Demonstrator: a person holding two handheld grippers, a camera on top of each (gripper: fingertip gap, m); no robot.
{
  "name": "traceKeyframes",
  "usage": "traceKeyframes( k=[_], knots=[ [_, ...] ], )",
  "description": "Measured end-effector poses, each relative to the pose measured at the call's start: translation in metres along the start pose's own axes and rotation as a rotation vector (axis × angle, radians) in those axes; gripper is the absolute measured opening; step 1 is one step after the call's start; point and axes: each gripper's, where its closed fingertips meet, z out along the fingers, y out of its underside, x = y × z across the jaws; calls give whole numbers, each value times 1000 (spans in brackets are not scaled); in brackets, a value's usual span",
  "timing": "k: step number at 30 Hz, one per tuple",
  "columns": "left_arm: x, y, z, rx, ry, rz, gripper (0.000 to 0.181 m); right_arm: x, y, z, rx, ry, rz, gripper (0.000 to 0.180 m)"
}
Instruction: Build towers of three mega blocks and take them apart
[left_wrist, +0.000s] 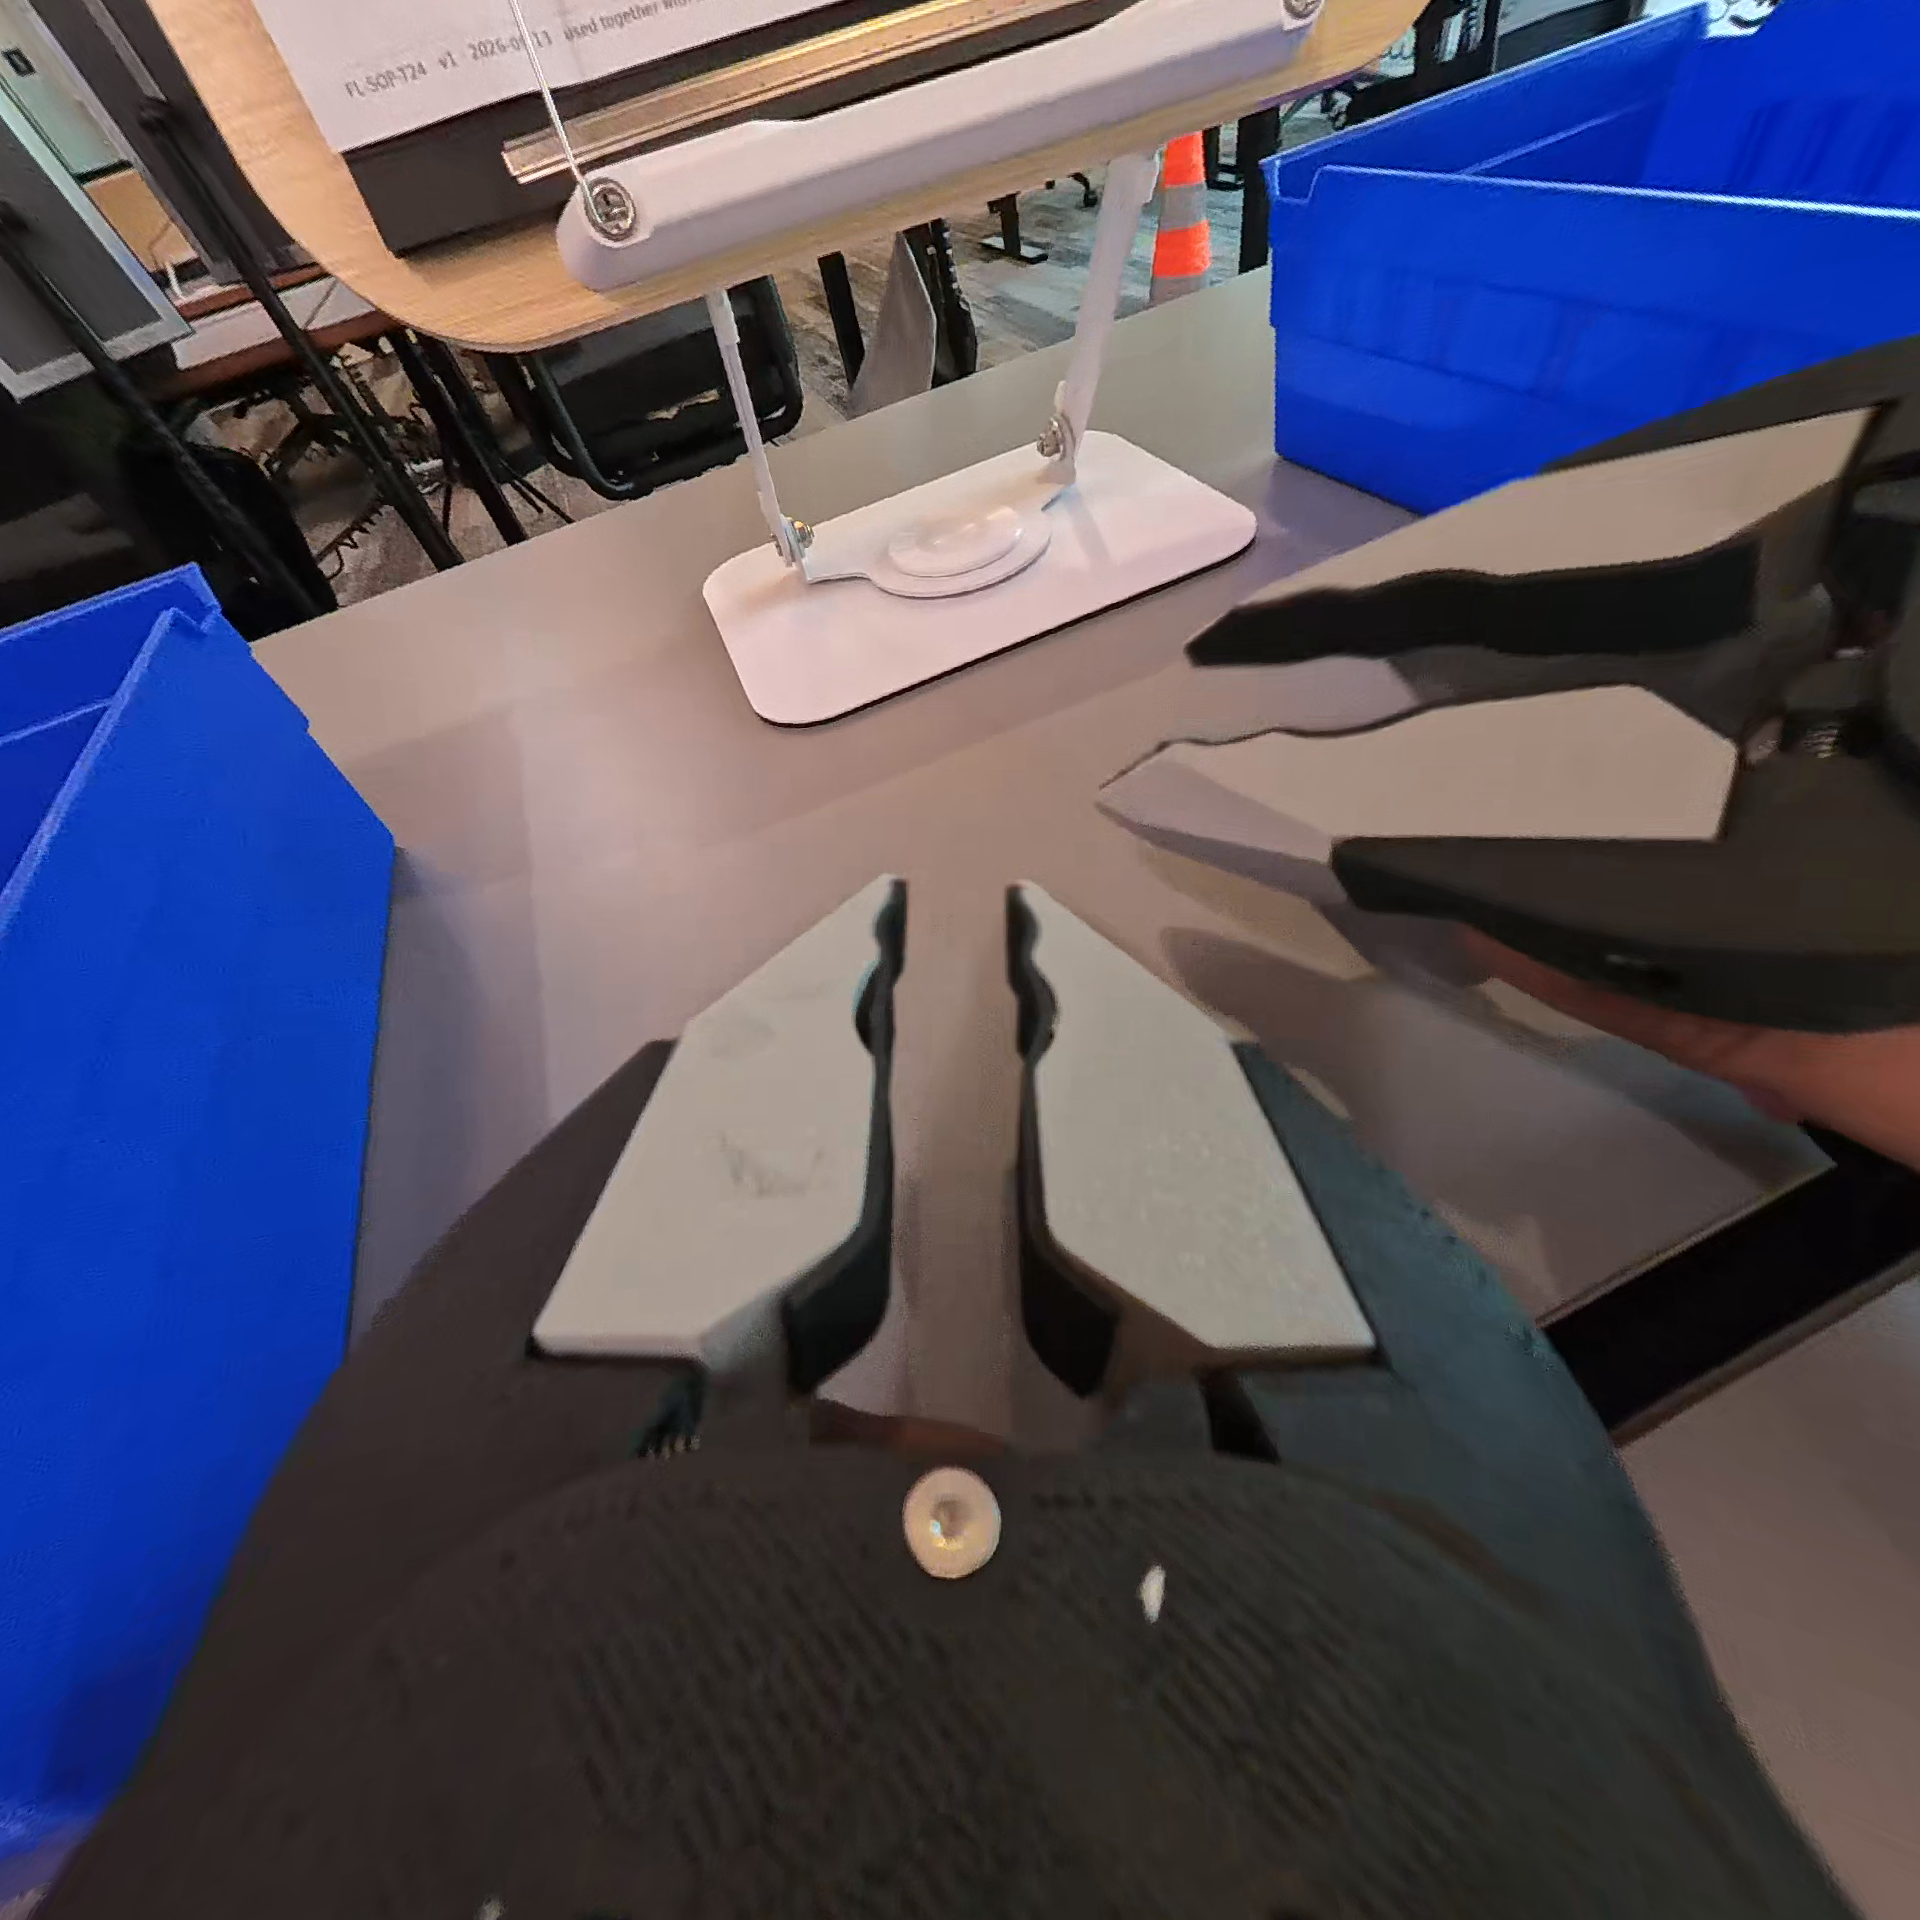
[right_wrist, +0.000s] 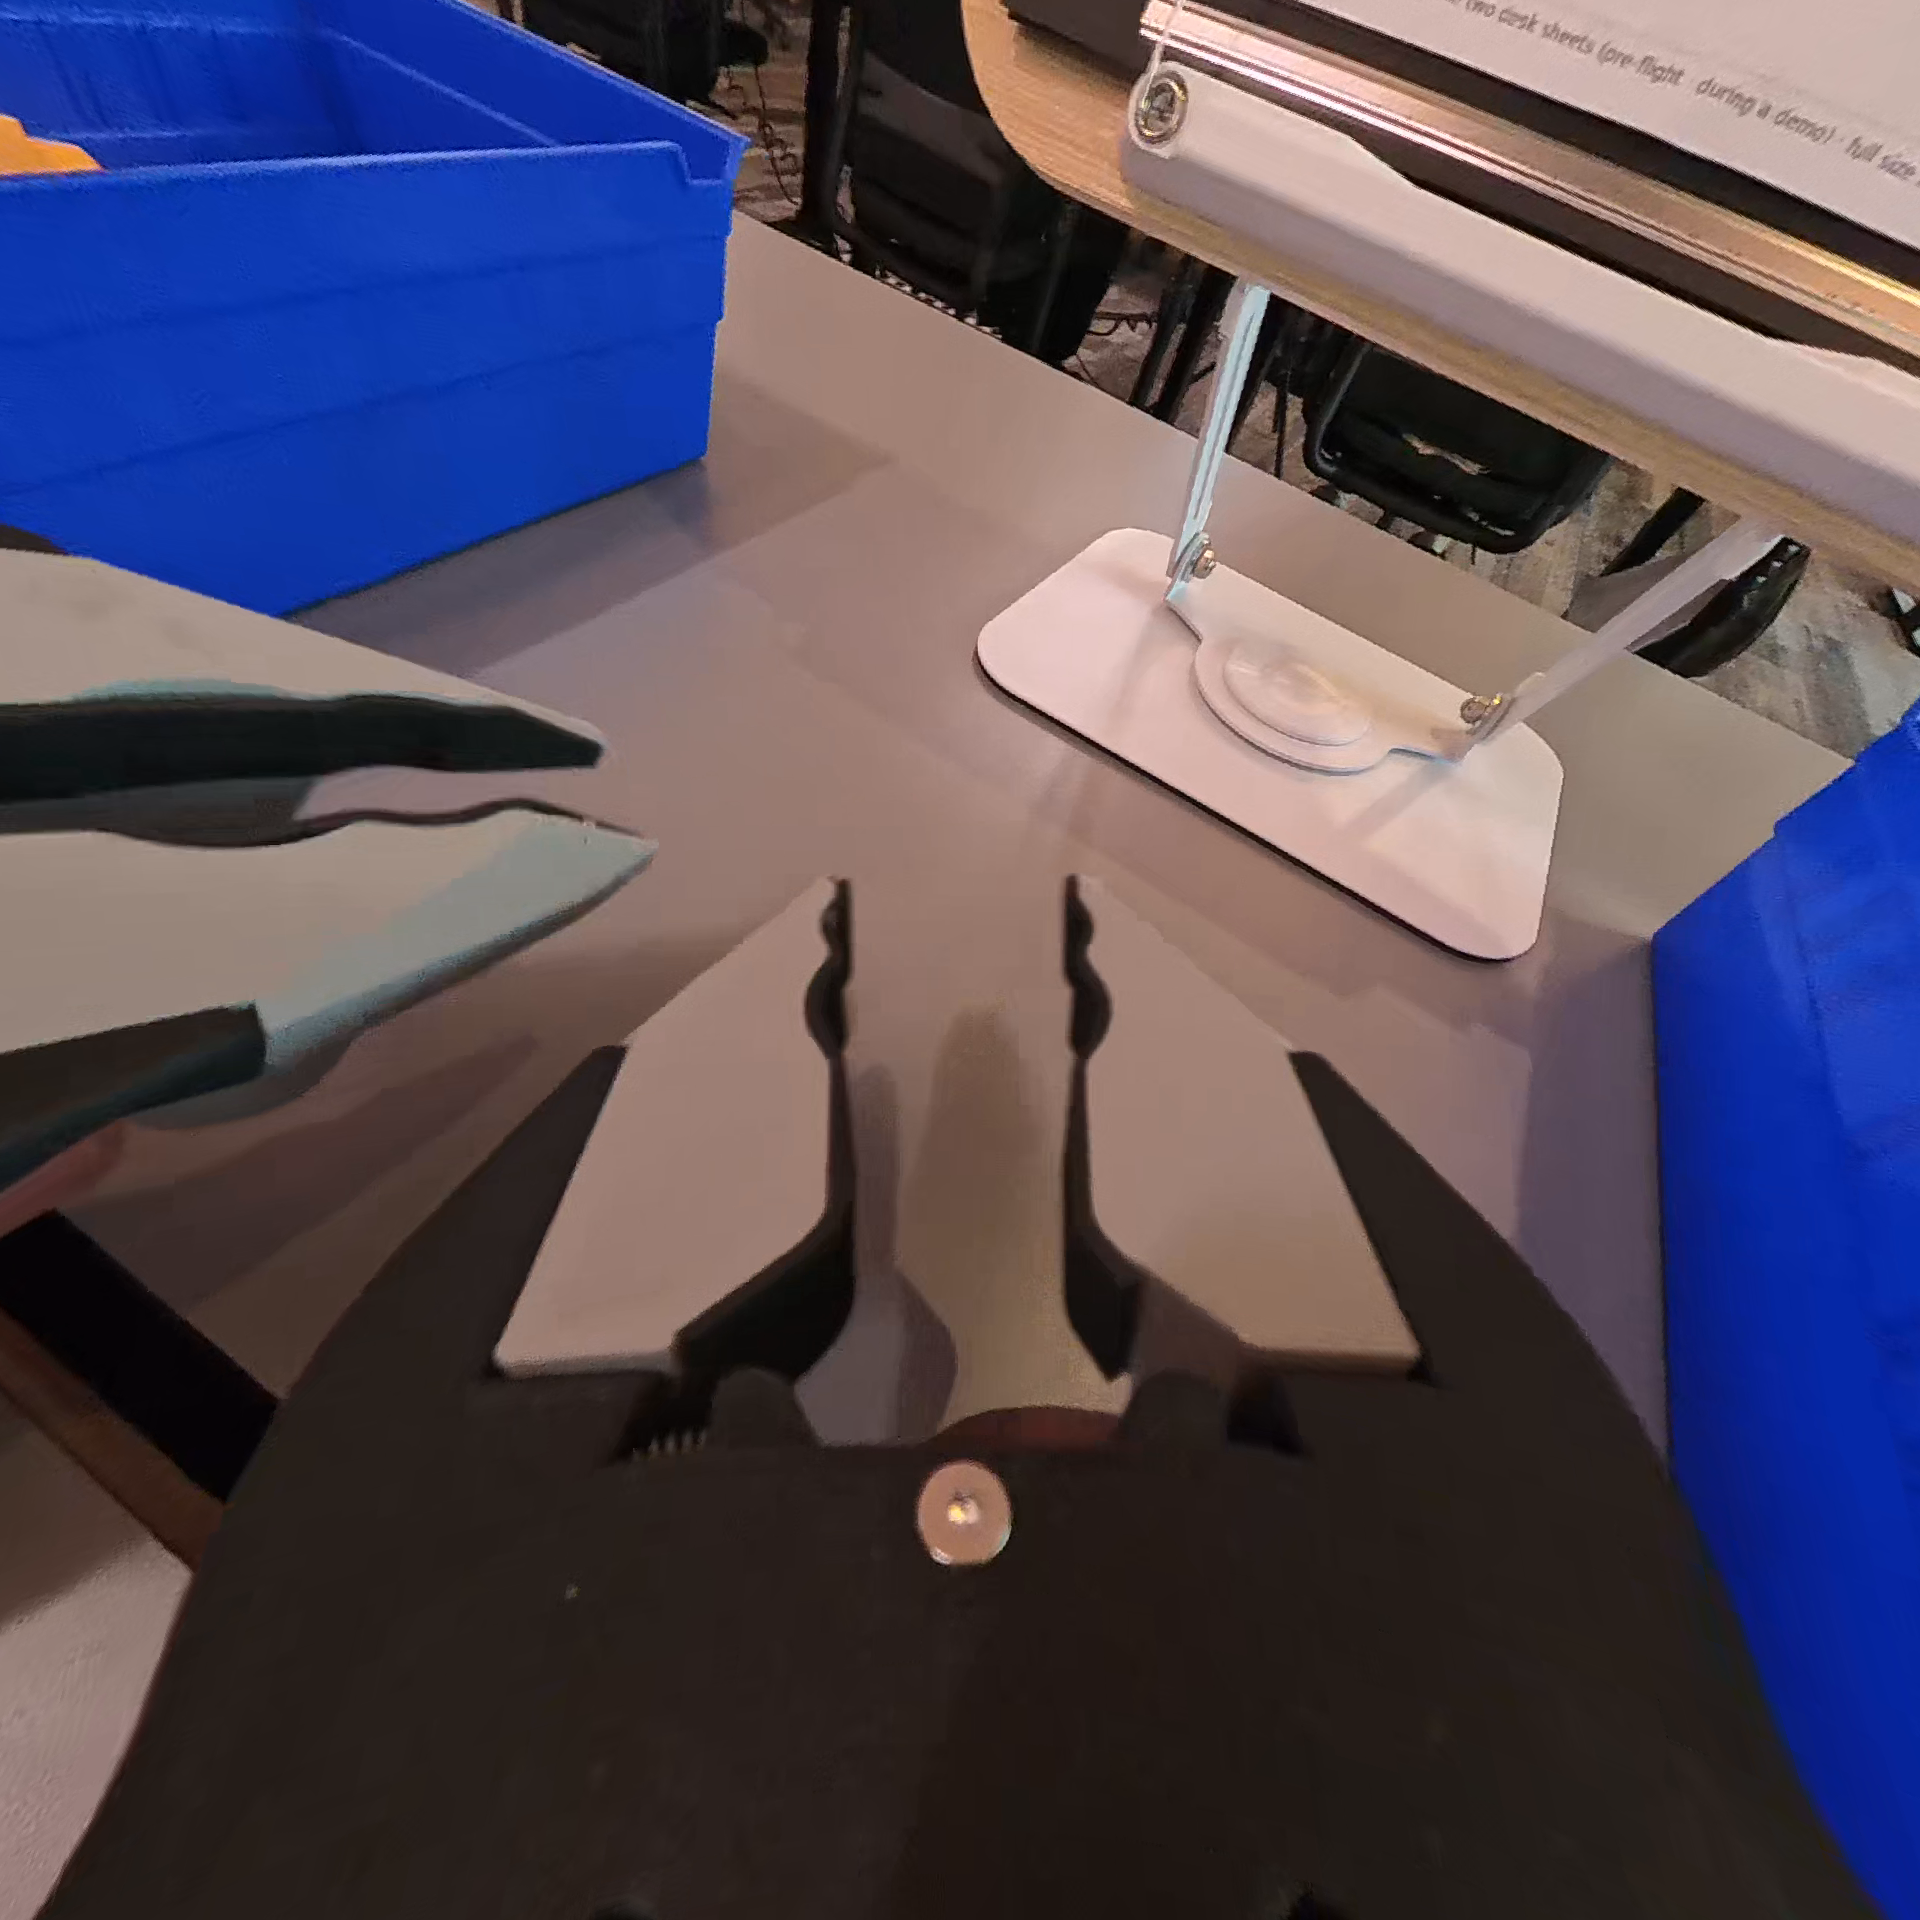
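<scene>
Grey and smooth, the surface (left_wrist: 644, 790) lies bare under both of my tools, with no tower on it yet. Nearest, my left gripper (left_wrist: 956, 894) hovers with its jaws parted by a narrow gap, holding nothing. My right gripper (right_wrist: 954, 888) hangs just beside it, jaws somewhat wider, also empty. Deep blue plastic bins flank me: one on my left (left_wrist: 187, 987), one on my right (right_wrist: 1787, 1143). Only an orange scrap of the mega blocks (right_wrist: 42, 145) peeks over the left bin's rim. I expect light, stiff, slightly slick plastic, best pinched across the flat side walls below the studs. Farther off stands a white metal stand (left_wrist: 987, 592) carrying a wooden board.
</scene>
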Motion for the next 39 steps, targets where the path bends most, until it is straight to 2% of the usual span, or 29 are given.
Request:
traceKeyframes(
  k=[1, 3, 4, 5, 6, 7, 8, 10, 11, 13, 14, 15, 18, 19, 20, 21, 32, 39],
  knots=[
    [-1, 0, 0, -3, -5, -5, 24, 2, 1, 1, -3, 11, 7, 50],
    [-4, 1, 1, -7, -14, -20, 36, 2, 1, 1, -6, 8, 19, 53],
    [-5, 1, 1, -7, -14, -27, 38, 1, 0, 1, -2, 0, 20, 41],
    [-5, 1, 1, -5, -14, -32, 37, -2, 0, 0, 1, -13, 14, 8],
    [-5, 0, 0, 3, -8, -34, 23, -4, 0, 0, 1, -28, 3, 0],
    [-2, -1, -1, 14, 13, -28, 0, -5, 0, 0, -1, -29, -3, 0],
    [0, -3, -2, 23, 21, -23, 0, -5, 0, 0, -1, -23, -5, 2],
    [-1, -2, -1, 20, 13, -17, 0, -3, 0, 1, 4, -6, 2, 36],
    [-1, -2, -1, 20, 6, -16, 5, -2, -1, 1, 6, -3, 8, 40],
    [-3, -2, -1, 19, -4, -17, 22, -2, -1, 0, 10, -11, 19, 31],
    [-3, -3, -1, 22, -3, -19, 20, -4, -1, 0, 11, -22, 22, 10],
    [-2, -3, -2, 26, 3, -21, 0, -6, -1, 0, 9, -42, 20, 0],
    [-3, -3, -2, 28, 0, -29, 0, -9, 2, 1, -3, -58, 20, 2],
    [-4, -4, -3, 34, -1, -30, 0, -9, 2, 1, 0, -55, 19, 14],
    [-4, -5, -3, 39, -3, -31, 8, -9, 1, 1, 4, -52, 19, 19],
    [-5, -5, -4, 43, -5, -32, 13, -10, 1, 1, 6, -54, 20, 18],
    [-5, -9, -11, 80, -21, -22, 16, -13, -1, 0, 18, -77, 20, 17],
    [-20, -25, -59, 173, 5, -89, 30, -10, -2, 1, 29, -86, 42, 17]
  ],
)
